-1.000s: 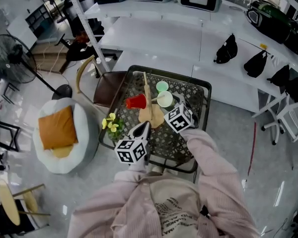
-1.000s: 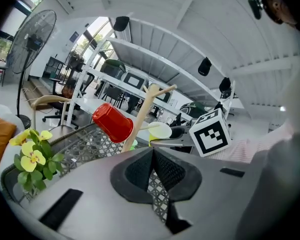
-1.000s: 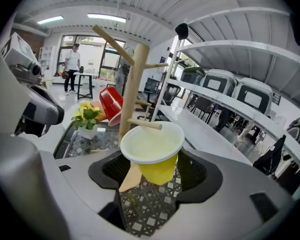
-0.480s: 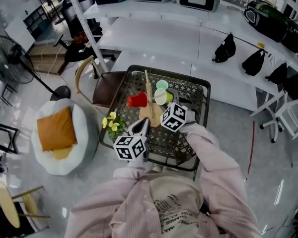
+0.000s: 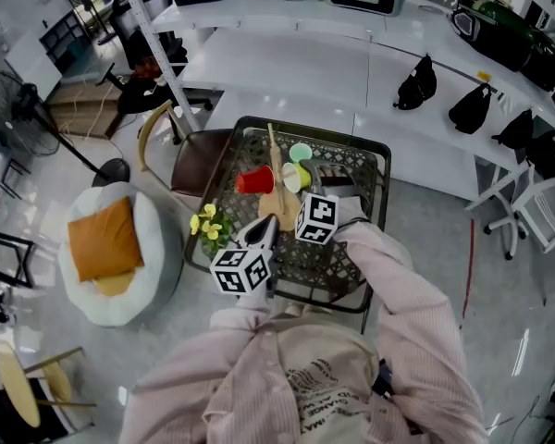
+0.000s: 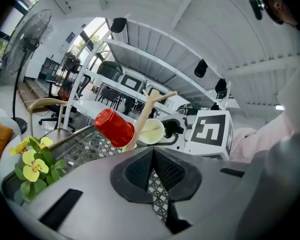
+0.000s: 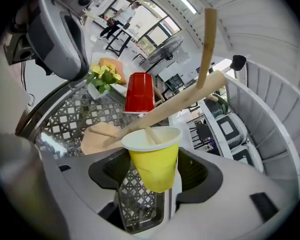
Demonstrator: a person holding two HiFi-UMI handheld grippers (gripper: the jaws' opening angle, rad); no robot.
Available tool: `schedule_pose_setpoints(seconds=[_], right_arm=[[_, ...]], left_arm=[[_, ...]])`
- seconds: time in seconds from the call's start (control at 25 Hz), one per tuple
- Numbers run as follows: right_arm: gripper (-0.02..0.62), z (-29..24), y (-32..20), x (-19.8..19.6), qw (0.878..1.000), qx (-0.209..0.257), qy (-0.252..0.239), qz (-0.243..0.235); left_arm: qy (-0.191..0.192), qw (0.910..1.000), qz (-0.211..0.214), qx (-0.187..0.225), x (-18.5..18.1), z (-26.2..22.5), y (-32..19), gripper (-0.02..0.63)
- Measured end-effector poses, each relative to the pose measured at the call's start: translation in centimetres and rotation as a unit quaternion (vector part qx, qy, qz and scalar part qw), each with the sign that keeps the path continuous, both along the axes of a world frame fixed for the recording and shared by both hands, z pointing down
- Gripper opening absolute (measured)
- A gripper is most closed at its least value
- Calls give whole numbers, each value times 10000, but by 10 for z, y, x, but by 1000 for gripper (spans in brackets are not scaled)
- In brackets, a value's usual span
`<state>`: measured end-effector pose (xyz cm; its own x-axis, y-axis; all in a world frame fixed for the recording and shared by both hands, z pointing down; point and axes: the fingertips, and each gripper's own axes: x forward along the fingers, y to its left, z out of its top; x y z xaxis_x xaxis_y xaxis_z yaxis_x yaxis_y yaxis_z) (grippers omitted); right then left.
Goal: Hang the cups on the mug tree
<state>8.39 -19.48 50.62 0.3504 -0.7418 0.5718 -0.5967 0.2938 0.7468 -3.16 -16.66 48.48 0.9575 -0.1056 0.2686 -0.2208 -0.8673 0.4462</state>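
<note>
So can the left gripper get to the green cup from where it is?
Probably not straight on. The green cup sits beyond the mug tree, with the red cup and the right gripper holding the yellow cup in between; the left gripper would likely need to go round.

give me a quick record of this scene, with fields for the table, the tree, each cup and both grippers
surface: metal mesh table
mug tree: wooden, stands on the table
red cup: hung on a peg
yellow cup: in the right gripper, a peg tip inside its mouth
green cup: at the tree's far side; cannot tell if it is hung
right gripper: closed on the yellow cup
left gripper: shut, empty, near the table's front edge
other: yellow flowers at the table's left edge
</note>
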Motion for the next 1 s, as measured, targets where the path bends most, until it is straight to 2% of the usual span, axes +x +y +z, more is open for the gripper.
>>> schedule_pose_setpoints(seconds=[0.48,0.8,1.0], right_arm=[[290,-2,-5,-12,9980,-126,509,-342],[290,3,-6,-16,9972,-238,586,-407],[290,3,-7,-18,9973,-137,609,-382]], left_arm=[[13,10000,-61,16,-6,-1,-3,-2],[1,10000,-33,10,-5,-1,-1,-2],[3,10000,-29,13,-7,-2,-1,-2]])
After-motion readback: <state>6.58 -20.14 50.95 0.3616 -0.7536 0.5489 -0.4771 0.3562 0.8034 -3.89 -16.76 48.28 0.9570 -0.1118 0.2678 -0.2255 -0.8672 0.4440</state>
